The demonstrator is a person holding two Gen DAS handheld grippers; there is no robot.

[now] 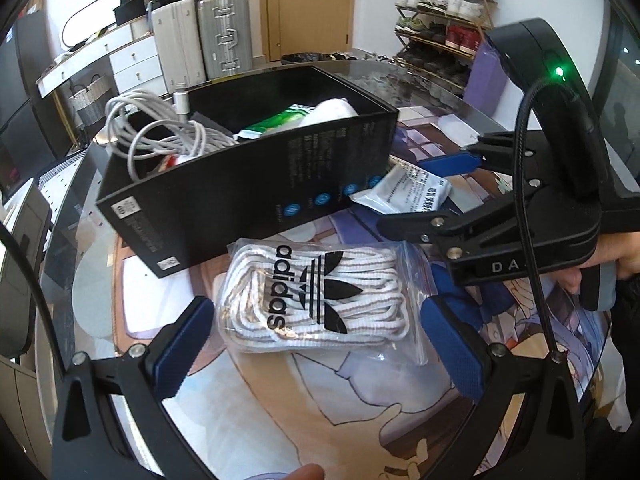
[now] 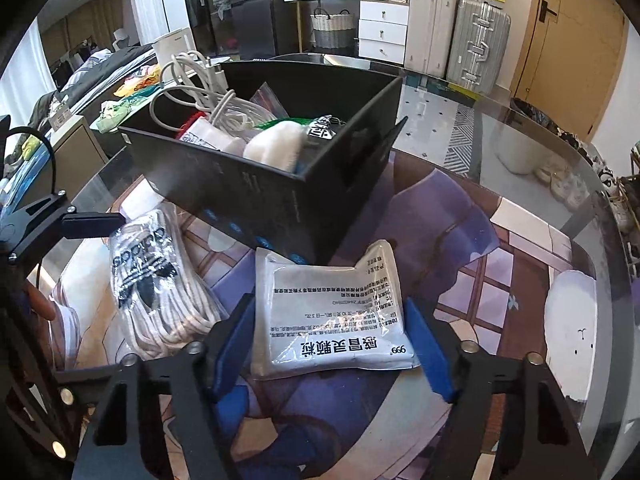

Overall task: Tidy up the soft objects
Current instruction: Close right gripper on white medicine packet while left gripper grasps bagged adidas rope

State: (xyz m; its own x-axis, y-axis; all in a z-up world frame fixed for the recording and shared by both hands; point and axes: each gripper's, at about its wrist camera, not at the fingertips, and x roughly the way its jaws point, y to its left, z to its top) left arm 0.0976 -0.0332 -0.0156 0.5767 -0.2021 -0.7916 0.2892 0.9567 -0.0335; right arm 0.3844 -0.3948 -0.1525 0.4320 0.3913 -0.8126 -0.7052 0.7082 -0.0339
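Observation:
A clear bag of white shoelaces (image 1: pixel 316 300) with a black logo lies on the table in front of the black box (image 1: pixel 240 184). My left gripper (image 1: pixel 318 316) is open, its blue pads standing on either side of the bag, apart from it. A grey medicine pouch (image 2: pixel 332 312) lies by the box's corner (image 2: pixel 316 200). My right gripper (image 2: pixel 330 308) has its blue pads against the pouch's two side edges. In the left wrist view the right gripper (image 1: pixel 404 194) shows with the pouch (image 1: pixel 408 192) between its jaws. The shoelace bag (image 2: pixel 160 280) lies left of the pouch.
The box holds a white cable (image 1: pixel 160 136), a white soft item (image 2: pixel 276 144) and small packets. The glass table (image 2: pixel 520 152) has a printed mat (image 2: pixel 460 240) under it. Suitcases (image 2: pixel 476 40), drawers (image 2: pixel 380 28) and a shoe rack (image 1: pixel 440 28) stand beyond.

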